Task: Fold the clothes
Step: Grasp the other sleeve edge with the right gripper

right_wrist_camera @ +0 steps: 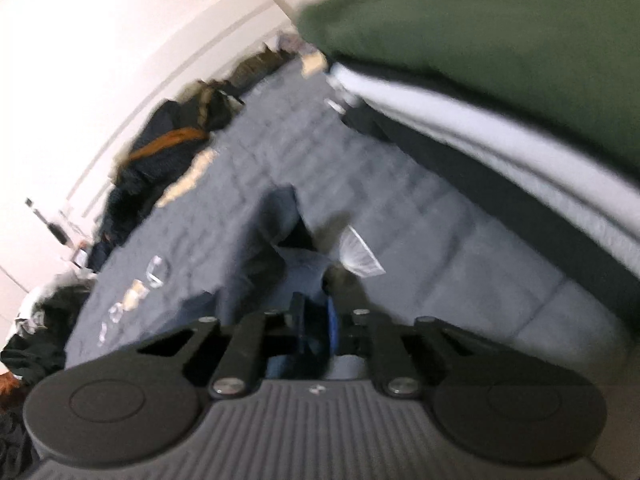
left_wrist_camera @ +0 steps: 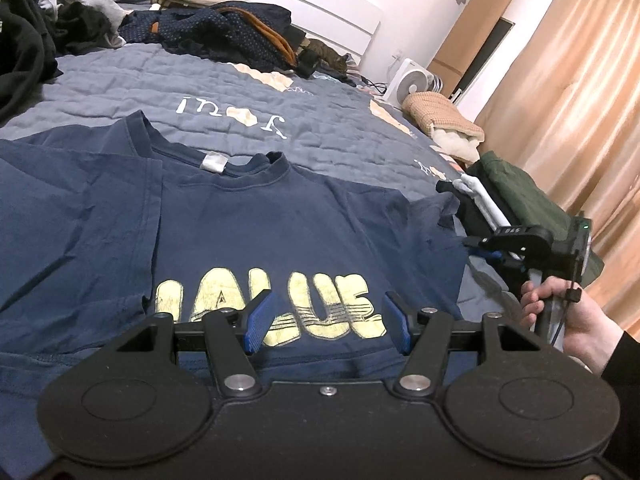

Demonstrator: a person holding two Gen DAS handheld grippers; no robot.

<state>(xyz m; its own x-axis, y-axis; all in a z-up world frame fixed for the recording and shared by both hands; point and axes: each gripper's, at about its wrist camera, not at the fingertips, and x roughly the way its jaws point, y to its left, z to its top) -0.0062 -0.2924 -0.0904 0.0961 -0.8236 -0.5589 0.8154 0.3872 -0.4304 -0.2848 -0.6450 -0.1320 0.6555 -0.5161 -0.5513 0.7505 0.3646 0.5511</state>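
**Inspector A:** Left wrist view first. The navy T-shirt [left_wrist_camera: 256, 232] lies spread front-up on the grey quilt [left_wrist_camera: 192, 92], collar toward the headboard, yellow lettering nearest the camera. One sleeve is already turned in over the body on the left. The left gripper [left_wrist_camera: 326, 322] hovers above the lettering, jaws apart, nothing between the blue pads [left_wrist_camera: 260, 320].

**Inspector B:** And the other side?

**Inspector A:** At the shirt's right sleeve edge, the right gripper [left_wrist_camera: 480, 246] sits low against the cloth, held by a hand [left_wrist_camera: 560, 312]. Behind it stands a stack of folded clothes [left_wrist_camera: 516, 196], green on top.

**Inspector B:** Right wrist view?

**Inspector A:** Blurred. The right gripper [right_wrist_camera: 316, 320] has its jaws drawn nearly together, and blue fabric [right_wrist_camera: 272, 232] rises from between them in a peak. I judge it clenched on the sleeve edge of the T-shirt. The stack [right_wrist_camera: 500, 40] fills the upper right.

**Inspector B:** Step in hand?

**Inspector A:** My judgement: the second side fold, just gripped, not yet carried over.

**Inspector B:** Next move?

**Inspector A:** Likely lift the pinched edge clear of the quilt and carry it inward across the lettering, to match the turned-in left side. The left gripper would need to clear out or pin the body.
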